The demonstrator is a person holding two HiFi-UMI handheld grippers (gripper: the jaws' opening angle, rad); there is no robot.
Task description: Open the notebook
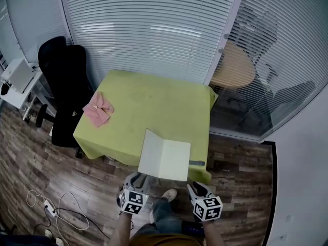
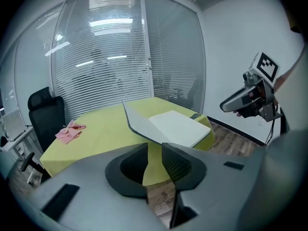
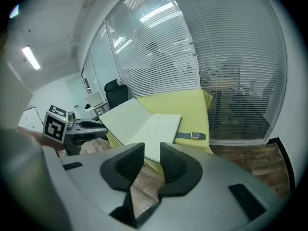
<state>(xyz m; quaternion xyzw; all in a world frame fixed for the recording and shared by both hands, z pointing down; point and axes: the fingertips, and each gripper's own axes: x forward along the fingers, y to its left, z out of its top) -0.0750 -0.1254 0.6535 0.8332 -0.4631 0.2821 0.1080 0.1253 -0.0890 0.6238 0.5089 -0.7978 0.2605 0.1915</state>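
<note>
The notebook (image 1: pixel 166 159) lies open at the near edge of the yellow-green table (image 1: pixel 154 99), white page up, its grey cover (image 1: pixel 151 150) standing tilted on the left. Its elastic strap with a buckle (image 1: pixel 197 163) lies flat to the right of it. My left gripper (image 1: pixel 137 179) hangs just below the table's edge, under the cover, jaws apart and empty. Off the notebook's right corner, my right gripper (image 1: pixel 198 188) is also open with nothing in it. The notebook (image 2: pixel 175 126) sits ahead of the left gripper (image 2: pixel 154 154); the notebook (image 3: pixel 154 129) is also beyond the right gripper (image 3: pixel 151 154).
A crumpled pink cloth (image 1: pixel 98 108) lies at the table's left side. A black office chair (image 1: pixel 64 81) stands to the left of the table. A glass wall with blinds runs behind it, with a round wooden table (image 1: pixel 236 65) beyond. Cables (image 1: pixel 51 206) trail on the wood floor.
</note>
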